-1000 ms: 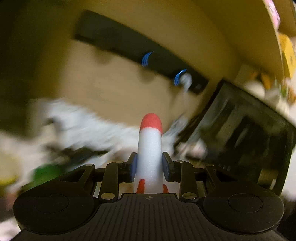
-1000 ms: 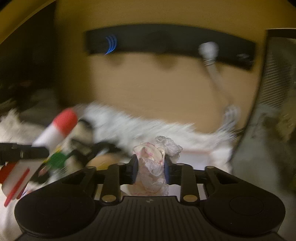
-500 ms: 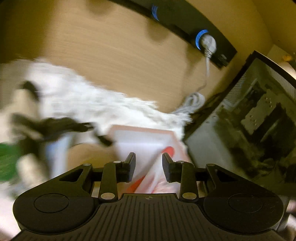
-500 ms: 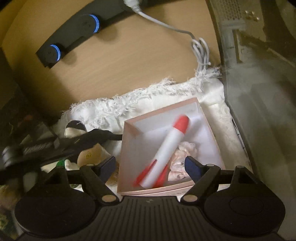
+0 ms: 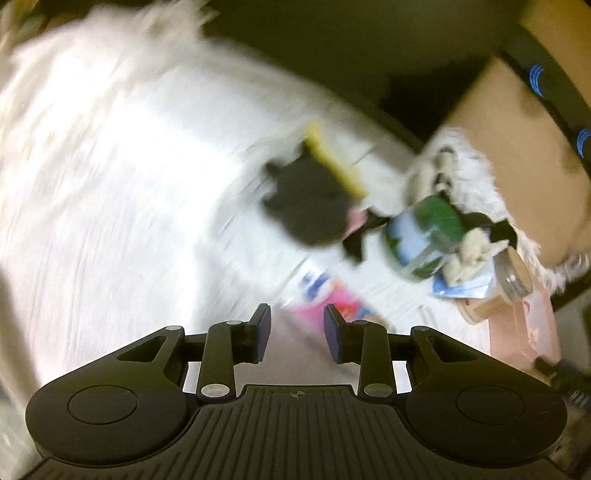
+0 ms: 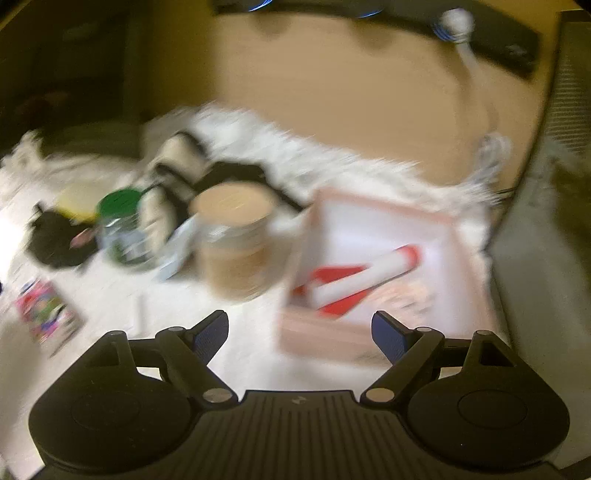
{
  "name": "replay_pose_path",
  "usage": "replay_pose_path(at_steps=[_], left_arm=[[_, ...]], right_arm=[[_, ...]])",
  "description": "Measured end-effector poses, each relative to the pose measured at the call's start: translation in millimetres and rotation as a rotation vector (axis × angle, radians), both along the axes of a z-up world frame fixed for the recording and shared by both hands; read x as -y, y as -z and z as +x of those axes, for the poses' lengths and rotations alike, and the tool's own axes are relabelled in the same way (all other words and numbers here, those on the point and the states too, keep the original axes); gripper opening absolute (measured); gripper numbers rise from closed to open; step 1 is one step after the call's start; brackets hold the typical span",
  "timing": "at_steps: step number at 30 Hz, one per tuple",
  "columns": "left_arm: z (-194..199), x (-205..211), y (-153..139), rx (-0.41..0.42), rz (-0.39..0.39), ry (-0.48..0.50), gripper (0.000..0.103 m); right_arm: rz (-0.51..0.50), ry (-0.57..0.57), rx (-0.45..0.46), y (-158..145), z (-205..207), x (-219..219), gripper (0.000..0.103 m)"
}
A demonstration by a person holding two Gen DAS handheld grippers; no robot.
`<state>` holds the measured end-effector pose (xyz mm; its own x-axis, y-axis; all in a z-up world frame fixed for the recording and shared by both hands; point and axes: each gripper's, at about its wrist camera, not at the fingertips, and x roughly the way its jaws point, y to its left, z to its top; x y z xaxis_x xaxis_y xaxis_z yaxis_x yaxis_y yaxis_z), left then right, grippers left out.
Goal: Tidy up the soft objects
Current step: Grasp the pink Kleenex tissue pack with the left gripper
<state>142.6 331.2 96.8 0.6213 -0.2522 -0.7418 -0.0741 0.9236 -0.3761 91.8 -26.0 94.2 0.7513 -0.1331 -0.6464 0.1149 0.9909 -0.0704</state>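
Observation:
Both views are blurred. A pink box (image 6: pixel 469 258) stands on the white fringed cloth (image 6: pixel 110 295) and holds a white foam rocket with red tip (image 6: pixel 369 278) and a crumpled pale pink item (image 6: pixel 406 299). My right gripper (image 6: pixel 300 334) is open and empty, just in front of the box. My left gripper (image 5: pixel 296 334) is open and empty above a pink printed packet (image 5: pixel 325 302). A black soft item (image 5: pixel 306 206) with a yellow piece (image 5: pixel 332 162) lies further off.
A green-lidded jar (image 6: pixel 122 229), a wooden-lidded jar (image 6: pixel 232 240) and a cream and black striped plush (image 6: pixel 166 177) stand left of the box. A colourful packet (image 6: pixel 44 314) lies at the left. A dark case (image 6: pixel 546 258) bounds the right; a black power strip (image 6: pixel 480 26) lies behind.
Both grippers let go of the rocket and the crumpled pink item, which now lie in the box. The left gripper swung left over the cloth. The right pulled back a little.

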Motion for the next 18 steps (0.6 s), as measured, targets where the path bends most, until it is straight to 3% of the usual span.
replay_pose_path(at_steps=[3, 8, 13, 15, 18], left_arm=[[-5.9, -18.4, 16.0, -0.07, -0.094, -0.051, 0.034], [-1.3, -13.7, 23.5, -0.091, -0.208, -0.116, 0.034], [23.4, 9.8, 35.2, -0.101, -0.162, -0.137, 0.035], [35.8, 23.6, 34.5, -0.069, -0.124, -0.081, 0.037], [53.0, 55.5, 29.2, -0.019, -0.025, 0.08, 0.037]], right_arm=[[0.026, -0.049, -0.051, 13.9, 2.9, -23.9, 0.085], [-0.032, -0.074, -0.078, 25.6, 0.0, -52.7, 0.085], [-0.087, -0.072, -0.094, 34.5, -15.3, -61.8, 0.085], [-0.097, -0.065, -0.107, 36.5, -20.1, -60.3, 0.085], [-0.098, -0.044, -0.137, 44.5, -26.0, -55.4, 0.085]])
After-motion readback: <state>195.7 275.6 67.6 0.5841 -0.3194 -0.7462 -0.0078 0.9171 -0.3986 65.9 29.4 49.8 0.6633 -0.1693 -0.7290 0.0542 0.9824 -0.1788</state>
